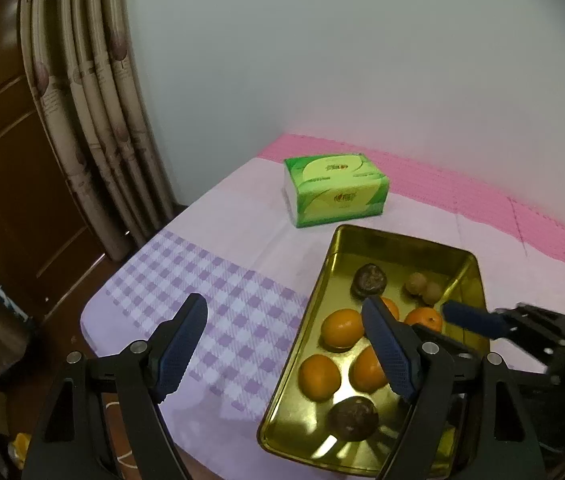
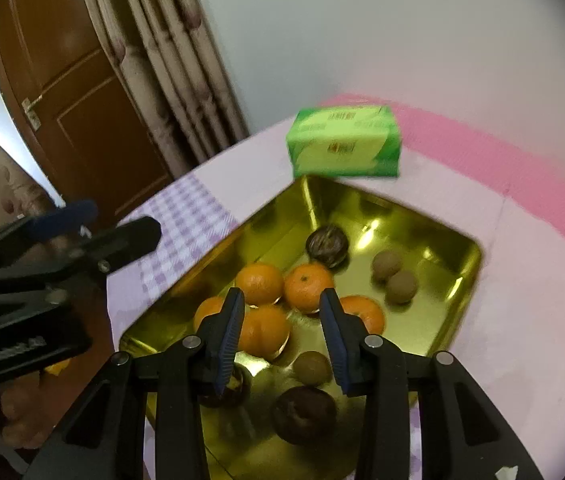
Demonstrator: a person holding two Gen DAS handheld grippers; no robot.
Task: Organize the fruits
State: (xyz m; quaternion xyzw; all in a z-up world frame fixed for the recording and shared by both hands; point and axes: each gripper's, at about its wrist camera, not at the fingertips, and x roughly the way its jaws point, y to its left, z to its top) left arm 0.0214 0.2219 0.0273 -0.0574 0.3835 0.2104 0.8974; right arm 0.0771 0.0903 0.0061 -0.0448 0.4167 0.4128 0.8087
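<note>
A gold metal tray [image 1: 322,276] [image 2: 454,292] lies on the table and holds the fruit. In it are several oranges [image 1: 340,328] [image 2: 308,286], dark purple passion fruits [image 1: 369,280] [image 2: 327,246] and small brown round fruits [image 1: 416,283] [image 2: 400,286]. My left gripper [image 1: 284,342] is open and empty, hovering over the tray's left rim. My right gripper [image 2: 280,330] is open and empty, above the oranges in the tray. A right fingertip [image 1: 470,318] also shows in the left wrist view.
A green tissue pack [image 1: 334,188] [image 2: 344,146] stands behind the tray. The table has a purple checked cloth [image 1: 202,280] and a pink mat [image 1: 482,200] at the back. Curtains [image 1: 94,100] and a brown door [image 1: 10,180] are to the left.
</note>
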